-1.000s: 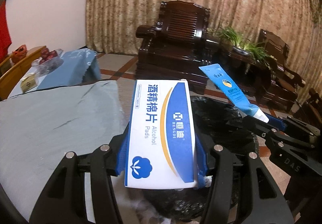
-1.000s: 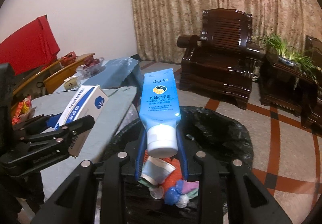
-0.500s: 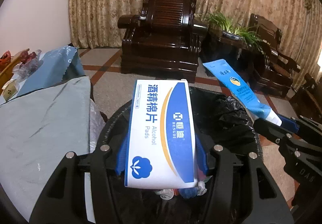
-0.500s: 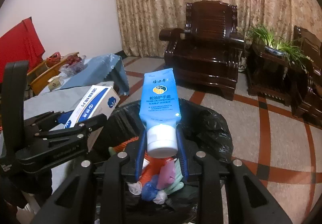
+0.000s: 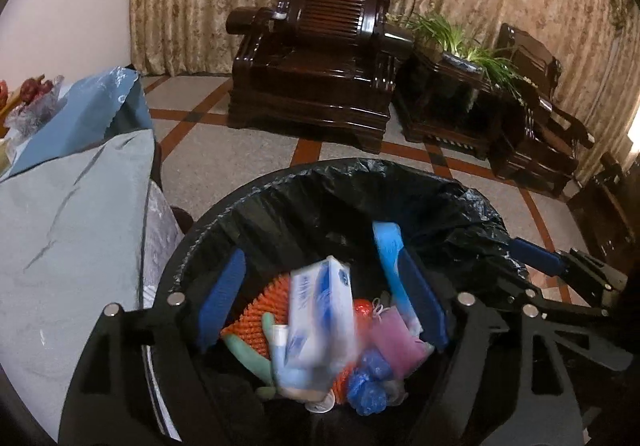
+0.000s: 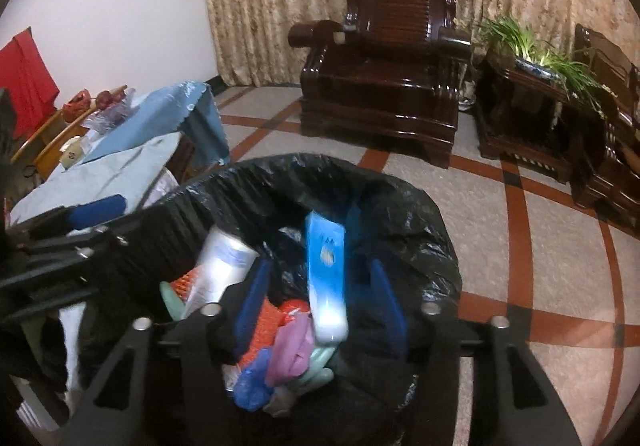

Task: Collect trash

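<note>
A bin lined with a black bag (image 5: pixel 400 185) (image 6: pixel 400 201) stands on the floor under both grippers. My left gripper (image 5: pixel 320 302) is open above it; the white and blue alcohol pad box (image 5: pixel 320 322) is blurred, falling into the trash below, and also shows in the right wrist view (image 6: pixel 220 266). My right gripper (image 6: pixel 320 306) is open; the blue hand cream tube (image 6: pixel 326 274) (image 5: pixel 390 258) is loose between its fingers, dropping into the bin. Orange, pink and blue trash lies inside the bin.
A table with a grey cloth (image 5: pixel 68 230) (image 6: pixel 108 173) stands left of the bin. A blue cloth (image 6: pixel 168 117) covers more of it behind. Dark wooden armchairs (image 5: pixel 320 65) (image 6: pixel 384 81) and a plant stand (image 6: pixel 532 97) line the curtain wall.
Both grippers have moved over the bin and opened. The box and the tube have left the fingers and are dropping into the bin.
</note>
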Demonstrator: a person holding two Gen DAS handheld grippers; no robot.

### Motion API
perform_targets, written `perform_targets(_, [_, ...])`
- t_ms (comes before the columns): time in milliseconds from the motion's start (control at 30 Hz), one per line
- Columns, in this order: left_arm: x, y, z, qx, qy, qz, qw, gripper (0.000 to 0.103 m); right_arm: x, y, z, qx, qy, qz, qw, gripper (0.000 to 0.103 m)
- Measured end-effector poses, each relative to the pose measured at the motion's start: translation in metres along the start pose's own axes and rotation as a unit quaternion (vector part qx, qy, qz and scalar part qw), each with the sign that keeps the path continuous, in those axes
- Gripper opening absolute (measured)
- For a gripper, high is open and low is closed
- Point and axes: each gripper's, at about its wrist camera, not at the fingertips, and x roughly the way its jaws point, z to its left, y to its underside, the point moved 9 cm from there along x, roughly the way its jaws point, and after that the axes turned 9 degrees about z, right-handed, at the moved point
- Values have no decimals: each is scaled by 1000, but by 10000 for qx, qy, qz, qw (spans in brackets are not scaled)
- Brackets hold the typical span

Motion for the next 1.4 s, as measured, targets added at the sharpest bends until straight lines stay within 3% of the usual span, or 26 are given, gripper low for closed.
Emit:
perform_targets(100, [-5, 0, 7, -38, -75, -31, 10000, 85, -8, 3, -1, 17, 53, -81, 10000, 84])
perform_targets(300, [-36, 13, 24, -40, -359, -144, 9992, 93, -28, 9, 9, 14, -84, -149, 9999, 96])
perform_targets(667, [-102, 46, 63, -358, -822, -222, 9957, 96, -69, 24, 69, -330, -562, -208, 9977, 97])
perform_targets(900, [-152, 59, 82, -614, -1079, -497, 9910, 96, -101, 22, 97, -431, -725, -400, 9956, 97])
perform_targets(1400, [-252, 69, 73, -544, -1214, -1224, 9835, 96, -179, 5, 131, -750, -885, -1005, 9882, 97])
